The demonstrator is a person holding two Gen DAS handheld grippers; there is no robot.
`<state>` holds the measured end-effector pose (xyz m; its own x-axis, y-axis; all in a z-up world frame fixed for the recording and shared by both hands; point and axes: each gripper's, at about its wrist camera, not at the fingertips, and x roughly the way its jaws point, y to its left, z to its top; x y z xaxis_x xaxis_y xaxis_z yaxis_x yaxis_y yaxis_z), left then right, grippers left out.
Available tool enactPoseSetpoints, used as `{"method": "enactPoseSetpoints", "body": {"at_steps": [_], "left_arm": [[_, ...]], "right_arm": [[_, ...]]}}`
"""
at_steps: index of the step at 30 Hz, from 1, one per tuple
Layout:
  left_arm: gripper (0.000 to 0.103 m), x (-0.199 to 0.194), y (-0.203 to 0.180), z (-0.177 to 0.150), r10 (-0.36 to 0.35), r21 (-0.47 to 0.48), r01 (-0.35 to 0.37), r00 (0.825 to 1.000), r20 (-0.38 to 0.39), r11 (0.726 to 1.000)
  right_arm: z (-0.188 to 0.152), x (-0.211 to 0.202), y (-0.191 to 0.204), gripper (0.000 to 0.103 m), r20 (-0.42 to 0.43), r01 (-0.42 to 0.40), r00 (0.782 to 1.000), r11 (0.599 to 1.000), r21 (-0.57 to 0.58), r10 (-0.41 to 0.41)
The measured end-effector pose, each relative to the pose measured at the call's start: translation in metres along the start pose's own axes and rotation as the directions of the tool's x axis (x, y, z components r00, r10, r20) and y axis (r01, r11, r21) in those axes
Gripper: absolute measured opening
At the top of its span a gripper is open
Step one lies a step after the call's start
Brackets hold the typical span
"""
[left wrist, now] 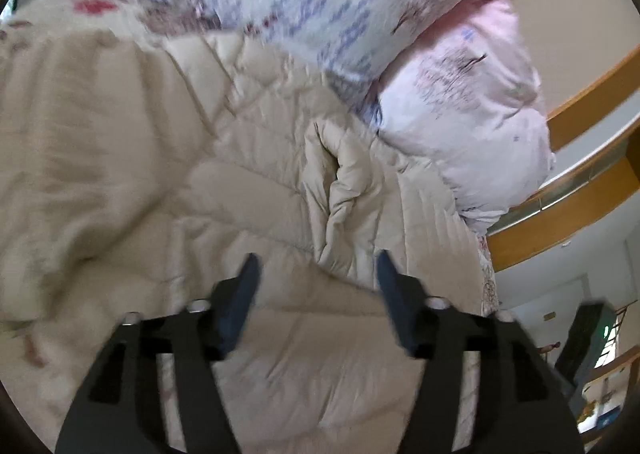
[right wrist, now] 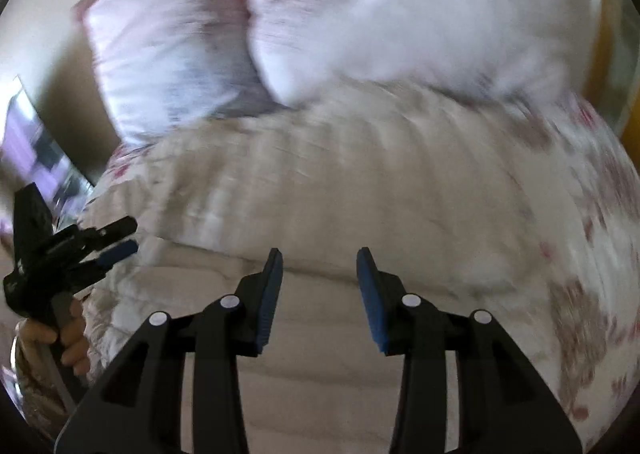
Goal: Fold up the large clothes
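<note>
Both grippers hang empty above the beige quilted garment (left wrist: 208, 158). Left gripper (left wrist: 318, 270) gapes wide; right gripper (right wrist: 319, 258) stands partly open, angled downward.

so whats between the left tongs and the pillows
In the left wrist view, only the beige quilted garment, with a bunched fold partway, lies between the open left tongs and the pillows; nothing is gripped.

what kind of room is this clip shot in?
Most likely a bedroom: two plump pink pillows lie at the head of a bed, a beige quilted garment or cover is spread over a floral sheet, and a wooden frame runs alongside.
</note>
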<state>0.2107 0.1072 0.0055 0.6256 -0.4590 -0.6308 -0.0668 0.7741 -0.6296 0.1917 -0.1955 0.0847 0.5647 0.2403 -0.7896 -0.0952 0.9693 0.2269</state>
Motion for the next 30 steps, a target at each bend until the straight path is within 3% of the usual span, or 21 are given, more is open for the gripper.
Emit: {"method": "enactPoseSetpoints", "body": {"at_steps": [4, 9, 12, 14, 16, 19, 21, 22, 27, 30], "left_arm": [[0.082, -0.051, 0.018, -0.012, 0.027, 0.012, -0.028, 0.998, 0.061, 1.0], [0.082, -0.116, 0.053, -0.022, 0.116, 0.009, -0.119, 0.982, 0.15, 0.993], [0.082, -0.147, 0.084, -0.03, 0.186, -0.056, -0.179, 0.964, 0.19, 0.982], [0.082, -0.163, 0.106, -0.035, 0.206, -0.123, -0.184, 0.957, 0.202, 0.975], [0.082, -0.175, 0.128, -0.042, 0.222, -0.19, -0.183, 0.951, 0.213, 0.965], [0.082, -0.188, 0.153, -0.05, 0.233, -0.282, -0.163, 0.943, 0.236, 0.945], [0.081, -0.194, 0.166, -0.053, 0.235, -0.34, -0.143, 0.939, 0.25, 0.93], [0.08, -0.196, 0.174, -0.054, 0.234, -0.382, -0.123, 0.937, 0.26, 0.916], [0.077, -0.203, 0.198, -0.058, 0.249, -0.5, -0.073, 0.922, 0.295, 0.863], [0.074, -0.205, 0.206, -0.057, 0.263, -0.529, -0.062, 0.912, 0.314, 0.846]], "right_arm": [[0.018, 0.029, 0.047, 0.04, 0.003, -0.037, 0.999, 0.994, -0.101, 0.037], [0.029, 0.074, 0.107, 0.04, -0.029, -0.029, 0.999, 0.976, -0.215, 0.024], [0.027, 0.096, 0.134, 0.04, -0.05, -0.01, 0.999, 0.961, -0.275, -0.004], [0.017, 0.124, 0.148, 0.04, -0.128, 0.01, 0.99, 0.942, -0.335, -0.056], [0.01, 0.135, 0.153, 0.04, -0.137, 0.053, 0.984, 0.926, -0.374, -0.112], [0.015, 0.119, 0.146, 0.042, -0.154, 0.002, 0.987, 0.952, -0.306, -0.052], [0.019, 0.105, 0.137, 0.057, -0.154, -0.045, 0.988, 0.968, -0.246, 0.007], [0.021, 0.098, 0.134, 0.058, -0.144, -0.056, 0.989, 0.972, -0.227, 0.023], [0.02, 0.072, 0.122, 0.061, -0.127, -0.091, 0.99, 0.978, -0.19, 0.067], [0.019, 0.067, 0.119, 0.061, -0.132, -0.111, 0.987, 0.978, -0.176, 0.088]]}}
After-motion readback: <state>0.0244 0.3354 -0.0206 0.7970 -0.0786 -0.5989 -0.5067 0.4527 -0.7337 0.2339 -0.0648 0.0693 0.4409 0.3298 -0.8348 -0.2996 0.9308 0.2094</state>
